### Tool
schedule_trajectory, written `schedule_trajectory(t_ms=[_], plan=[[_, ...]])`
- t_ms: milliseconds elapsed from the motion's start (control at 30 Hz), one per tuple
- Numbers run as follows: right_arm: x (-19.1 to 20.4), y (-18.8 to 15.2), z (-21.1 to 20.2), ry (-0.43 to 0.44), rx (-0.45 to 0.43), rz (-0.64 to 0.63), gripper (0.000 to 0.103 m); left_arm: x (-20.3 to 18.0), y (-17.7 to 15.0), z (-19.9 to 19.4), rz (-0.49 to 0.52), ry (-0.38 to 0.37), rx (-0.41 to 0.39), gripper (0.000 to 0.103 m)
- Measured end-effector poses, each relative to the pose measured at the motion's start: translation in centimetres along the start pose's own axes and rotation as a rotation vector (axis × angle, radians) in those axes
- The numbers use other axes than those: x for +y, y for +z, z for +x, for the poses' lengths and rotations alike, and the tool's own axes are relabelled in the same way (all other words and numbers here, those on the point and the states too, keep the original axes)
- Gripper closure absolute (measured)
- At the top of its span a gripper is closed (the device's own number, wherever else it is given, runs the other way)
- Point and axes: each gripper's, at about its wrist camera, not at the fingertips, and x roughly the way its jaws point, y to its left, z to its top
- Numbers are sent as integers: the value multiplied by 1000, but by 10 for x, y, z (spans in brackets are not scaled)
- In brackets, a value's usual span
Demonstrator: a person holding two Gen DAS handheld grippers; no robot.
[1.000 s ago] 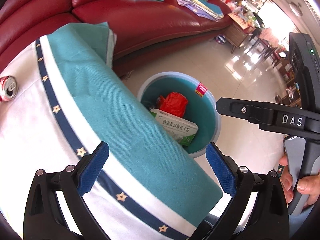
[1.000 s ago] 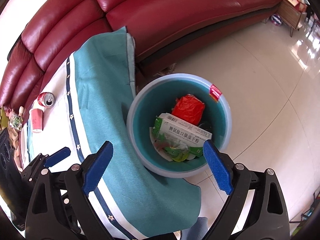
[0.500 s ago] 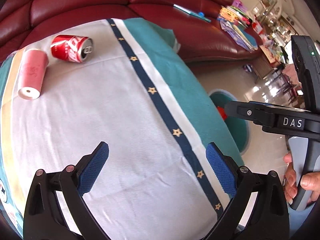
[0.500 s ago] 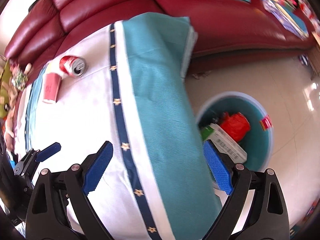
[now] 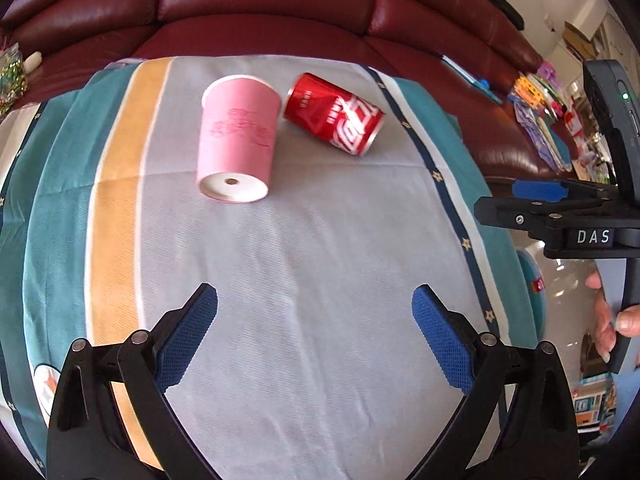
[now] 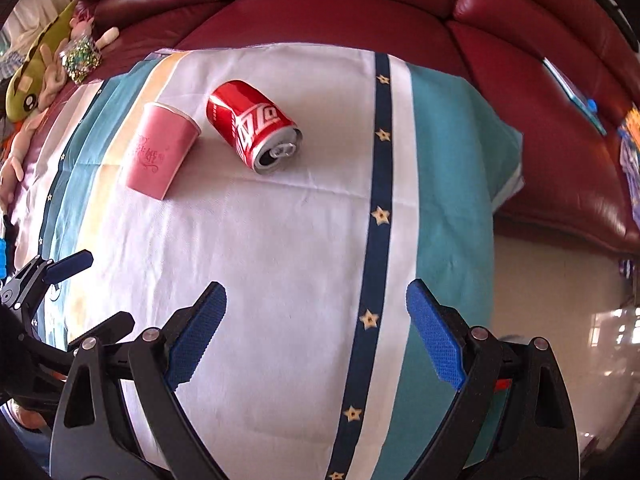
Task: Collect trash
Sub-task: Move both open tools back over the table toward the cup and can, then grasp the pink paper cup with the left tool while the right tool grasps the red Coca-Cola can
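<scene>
A pink paper cup [image 5: 238, 140] [image 6: 160, 151] lies on its side on the cloth-covered table [image 5: 320, 260] [image 6: 280, 260]. Beside it lies a red soda can [image 5: 334, 114] [image 6: 253, 125], its opened top towards the right wrist camera. My left gripper [image 5: 315, 332] hangs open over the white cloth, well short of both. My right gripper [image 6: 316, 330] is open too, above the cloth near the star stripe, with nothing between its fingers. In the left wrist view the right gripper's body [image 5: 560, 216] shows at the right edge, held by a hand [image 5: 612, 320].
A dark red leather sofa [image 5: 280, 8] [image 6: 360, 4] curves behind the table. Plush toys [image 6: 36, 76] sit at the far left. The teal bin's rim [image 5: 532, 292] peeks out beyond the table's right edge. Books and papers [image 5: 544, 120] lie on the sofa's right end. Shiny floor [image 6: 560, 320] lies to the right.
Both grippers have swung from above the bin across the table. The cup and can now lie ahead, and the bin has slipped to the right edge. Both grippers stayed open.
</scene>
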Motion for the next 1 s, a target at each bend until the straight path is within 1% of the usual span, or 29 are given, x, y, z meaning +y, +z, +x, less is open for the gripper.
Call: schedule_trajectory(t_ms=[67, 133, 267, 333, 433, 533, 700, 800, 833, 867, 1000], plan=[[12, 22, 7, -18, -1, -54, 16, 13, 9, 3, -12, 16, -3, 5], [21, 41, 12, -15, -2, -93, 16, 21, 18, 7, -20, 36, -10, 5], [35, 75, 29, -8, -2, -136, 16, 35, 40, 16, -45, 53, -15, 5], [41, 90, 37, 11, 8, -150, 16, 39, 52, 23, -49, 54, -11, 5], [48, 104, 51, 20, 28, -177, 16, 43, 65, 35, -49, 67, -1, 5], [47, 113, 64, 32, 53, -179, 23, 46, 73, 46, -61, 67, 12, 5], [44, 124, 78, 46, 62, -168, 24, 48, 82, 60, -64, 69, 25, 5], [47, 128, 86, 60, 68, -175, 33, 49, 86, 67, -61, 78, 28, 5], [47, 128, 88, 71, 77, -175, 44, 50, 88, 69, -62, 82, 31, 5], [47, 127, 91, 79, 82, -172, 50, 51, 88, 70, -64, 83, 32, 5], [45, 123, 89, 111, 74, -160, 57, 52, 92, 73, -55, 96, 29, 5]])
